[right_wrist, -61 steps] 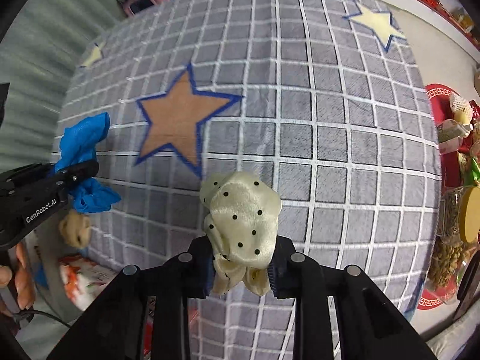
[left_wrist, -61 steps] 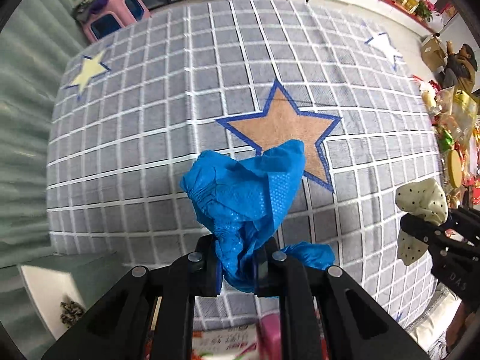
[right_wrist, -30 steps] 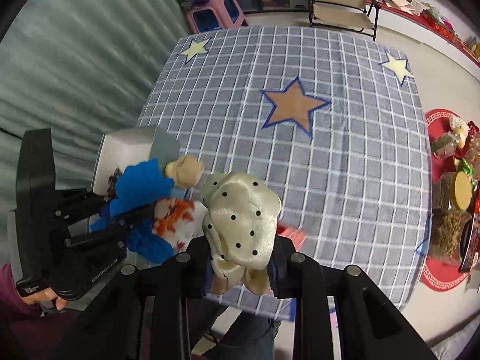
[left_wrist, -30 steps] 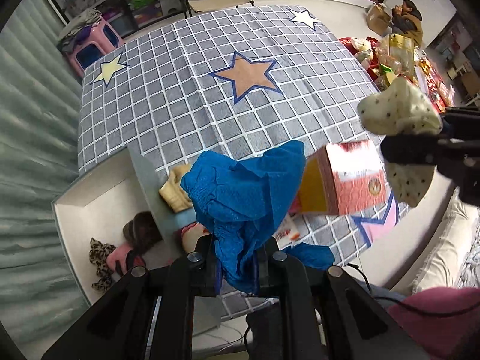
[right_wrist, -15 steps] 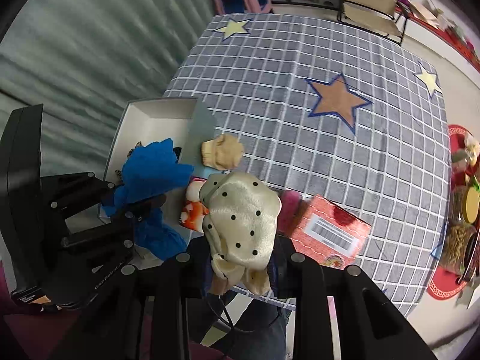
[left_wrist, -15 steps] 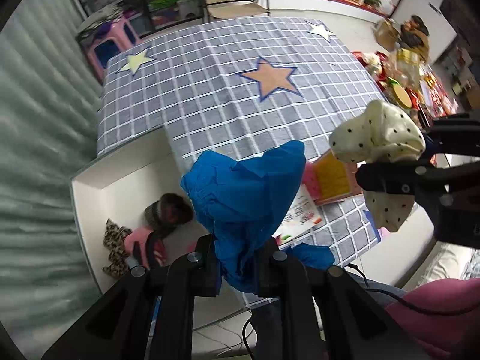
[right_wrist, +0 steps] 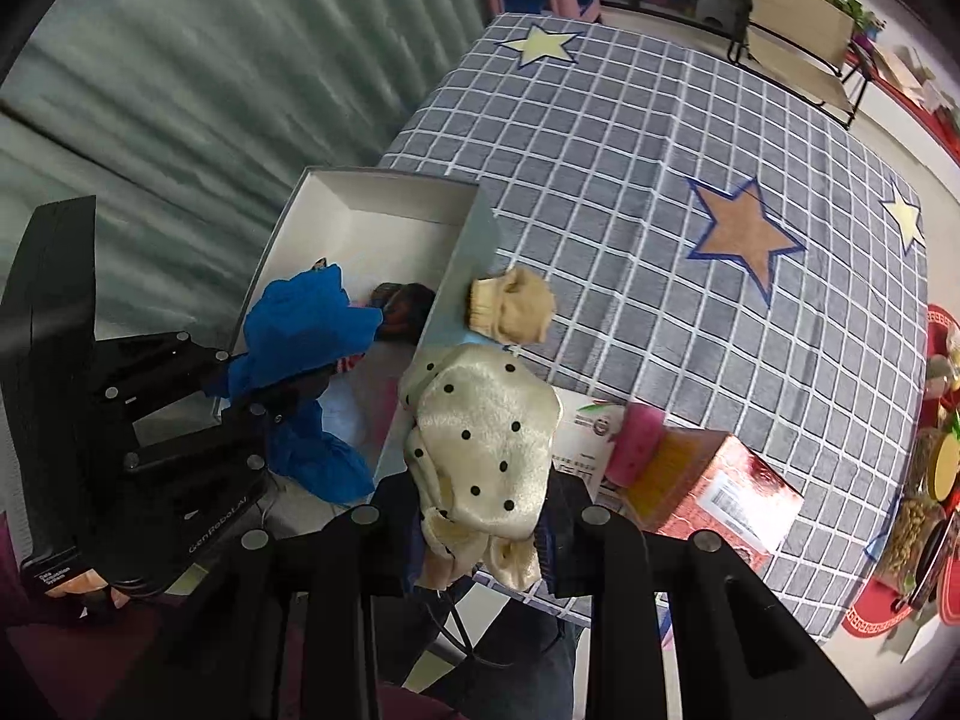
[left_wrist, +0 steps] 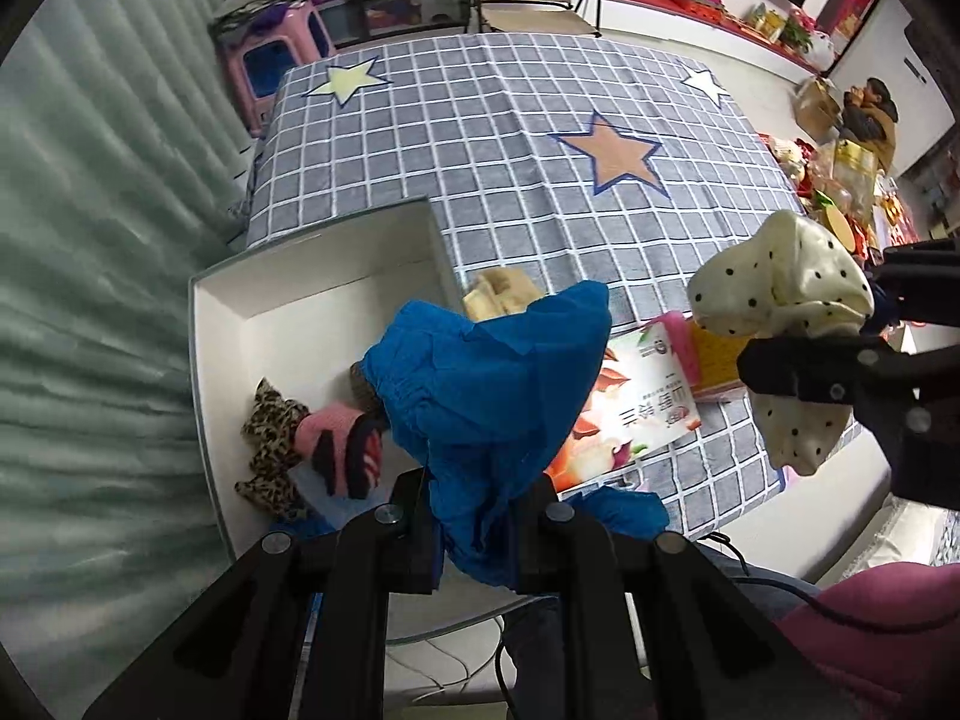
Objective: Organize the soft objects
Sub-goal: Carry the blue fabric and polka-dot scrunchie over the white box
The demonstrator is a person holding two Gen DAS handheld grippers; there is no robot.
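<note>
Both grippers' jaws clamped, pointing downward

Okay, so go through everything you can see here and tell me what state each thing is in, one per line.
Left tool: shut on the blue cloth, held above the white box.
Right tool: shut on the dotted cream cloth.
White box: open, with a few soft items inside.
Leopard-print item: lying in the box.
Tan sock: lying on the checked tablecloth beside the box.
Red carton: lying on its side.
</note>
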